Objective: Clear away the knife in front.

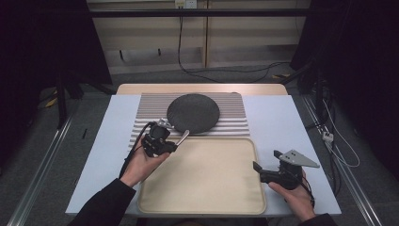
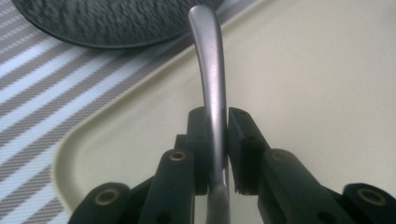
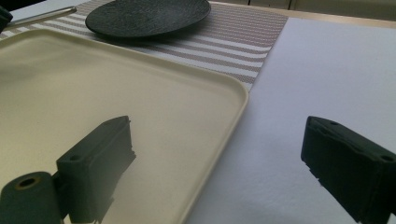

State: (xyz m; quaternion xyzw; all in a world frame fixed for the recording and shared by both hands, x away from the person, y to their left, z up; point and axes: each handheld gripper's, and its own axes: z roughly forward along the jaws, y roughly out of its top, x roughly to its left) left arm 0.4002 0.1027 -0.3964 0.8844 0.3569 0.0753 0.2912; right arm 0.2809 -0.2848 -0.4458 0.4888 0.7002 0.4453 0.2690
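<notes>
Cutlery handle point(image 2: 210, 79), a slim, stiff, polished metal piece, sits pinched between the 2 closed jaws of the left gripper point(image 2: 217, 140) over the far left corner of the cream tray point(image 2: 327, 93), near the dark plate point(image 1: 193, 113); it looks light but slippery, so grip mid-handle; right gripper point(image 3: 219, 163) gapes wide, holding nothing

Table point(image 1: 282, 122): pale blue-white top with a bare wooden strip along its far edge.
Floor point(image 1: 221, 75): grey, around the table on all sides.
Back wall point(image 1: 155, 42): light wooden panelling beyond the table, with a dark rail across its top.
Cables point(image 1: 188, 70): black, hanging down the panelling and trailing across the floor behind the table.
Curtains point(image 1: 42, 47): dark drapes left and right of the table.
Rails point(image 1: 37, 179): metal tracks on the floor along both table sides.
</notes>
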